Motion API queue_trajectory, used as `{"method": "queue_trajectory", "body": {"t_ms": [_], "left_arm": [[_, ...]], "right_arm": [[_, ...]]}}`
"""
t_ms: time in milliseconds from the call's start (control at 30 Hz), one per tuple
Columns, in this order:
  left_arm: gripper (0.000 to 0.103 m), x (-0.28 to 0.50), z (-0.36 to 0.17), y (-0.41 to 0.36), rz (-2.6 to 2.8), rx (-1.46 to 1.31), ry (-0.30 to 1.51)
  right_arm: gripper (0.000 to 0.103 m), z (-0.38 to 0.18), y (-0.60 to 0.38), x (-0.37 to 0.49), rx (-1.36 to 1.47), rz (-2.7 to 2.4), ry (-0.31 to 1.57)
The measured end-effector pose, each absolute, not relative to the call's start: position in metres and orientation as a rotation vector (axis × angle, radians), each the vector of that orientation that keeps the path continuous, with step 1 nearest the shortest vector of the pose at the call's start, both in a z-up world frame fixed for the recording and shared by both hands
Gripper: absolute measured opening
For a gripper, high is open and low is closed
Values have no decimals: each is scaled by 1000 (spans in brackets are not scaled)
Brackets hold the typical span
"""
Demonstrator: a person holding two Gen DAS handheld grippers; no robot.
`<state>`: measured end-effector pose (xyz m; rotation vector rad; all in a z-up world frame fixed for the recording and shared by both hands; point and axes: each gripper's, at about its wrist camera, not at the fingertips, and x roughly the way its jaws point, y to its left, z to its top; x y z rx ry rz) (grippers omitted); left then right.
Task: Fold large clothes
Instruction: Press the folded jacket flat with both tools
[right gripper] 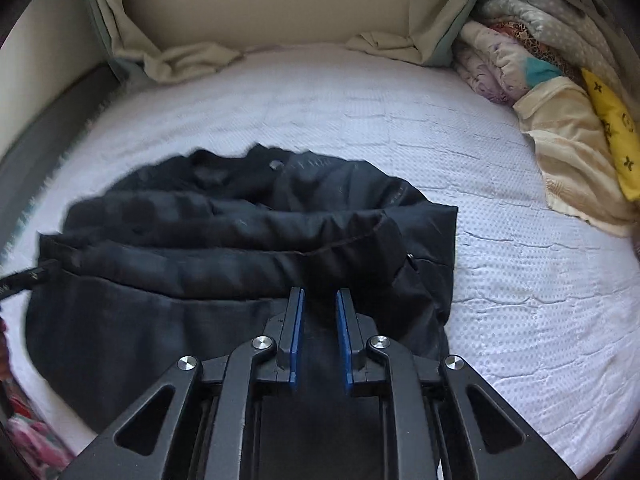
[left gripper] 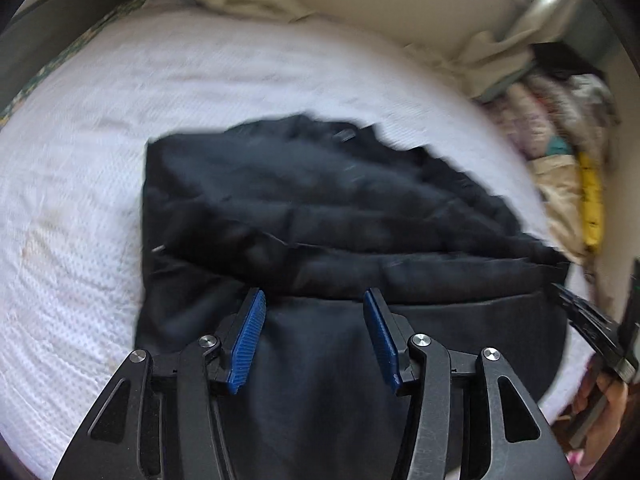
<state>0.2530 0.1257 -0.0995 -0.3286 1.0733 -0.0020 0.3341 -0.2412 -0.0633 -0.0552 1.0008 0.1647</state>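
Black garment (left gripper: 320,208) (right gripper: 248,240) lies bunched on white textured bedspread (left gripper: 80,220) (right gripper: 520,280), folded over itself so an upper layer with a stitched hem overlaps a flatter lower panel nearest both cameras

Left gripper (left gripper: 314,300): jaws spread wide, blue pads (left gripper: 248,340) angled outward, nothing between them. It sits over the near flat panel of the garment, tips just short of the folded hem edge. Contact with cloth can't be judged from this view, frame is motion-blurred

Right gripper (right gripper: 320,300): jaws partly open, narrow gap, blue pads (right gripper: 297,332) parallel. Dark cloth is visible below and beyond the gap but nothing looks pinched. Tips sit at the fold line, toward the garment's right edge

In the left wrist view the right gripper's black finger (left gripper: 580,312) enters from the right edge at the garment's side; in the right wrist view the left gripper's finger (right gripper: 24,278) pokes in from the left edge, touching or just beside the fold's end

Pile of mixed fabrics (right gripper: 540,80) (left gripper: 560,120) along the right side of the bed, including a yellow patterned piece (right gripper: 616,132) (left gripper: 591,200). Cream curtain cloth (right gripper: 192,60) bunched at the far edge
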Motion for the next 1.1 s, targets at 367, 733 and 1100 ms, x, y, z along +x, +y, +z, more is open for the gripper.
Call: {"method": "queue_trajectory", "body": {"t_ms": [367,733,1100], "left_arm": [[46,245,-136,117,9,-260,1086],[45,246,-142,110,7,-214,1059],[78,222,-71,83,-50,-200,965]], "right_arm": [[5,-124,-255,347,10,185,1087],[4,-137,-260,348,44,198,1064],[54,-56,-259,337,98,217,994]]}}
